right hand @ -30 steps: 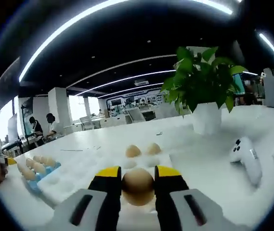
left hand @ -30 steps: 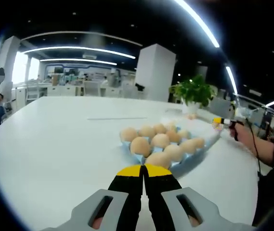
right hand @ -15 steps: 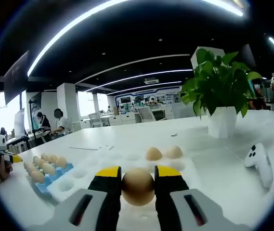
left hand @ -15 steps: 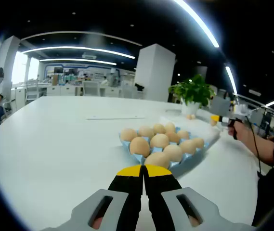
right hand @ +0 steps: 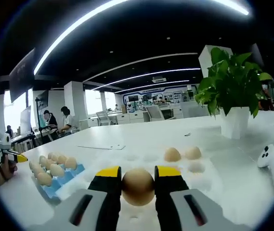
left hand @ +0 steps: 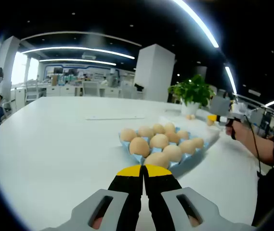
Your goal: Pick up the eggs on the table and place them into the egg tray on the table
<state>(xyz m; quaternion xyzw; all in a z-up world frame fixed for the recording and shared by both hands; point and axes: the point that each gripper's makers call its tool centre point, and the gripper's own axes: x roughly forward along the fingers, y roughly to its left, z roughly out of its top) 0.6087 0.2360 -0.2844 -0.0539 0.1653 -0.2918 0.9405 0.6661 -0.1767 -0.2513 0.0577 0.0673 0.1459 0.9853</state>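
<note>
A wide white table [left hand: 55,139] is seen in an open office, in both views. On it, in the left gripper view, a blue tray [left hand: 194,156] is filled with brown eggs [left hand: 159,141] and lies just ahead of the left gripper [left hand: 144,174], whose yellow-tipped jaws are pressed together with nothing between them. That view is almost unchanged from a second ago; the tray and its eggs are framed as before.

Beyond the blue tray a white tray [right hand: 141,161] is laid, touching it at one end. In the right gripper view two eggs [right hand: 181,154] are seated at the white tray's far side, near a potted plant [right hand: 233,101] in a white pot. A white controller [right hand: 267,161] is lying on the table at the right edge.

The right gripper [right hand: 138,185] is clamped on a single brown egg [right hand: 137,186], held between its jaws above the white tray. Compared with a second ago, this view is swung leftward: the plant and controller are pushed toward the right edge, and the blue tray is brought further into frame at left. In the left gripper view the right gripper is seen far off, now slightly left of and above where it was.
</note>
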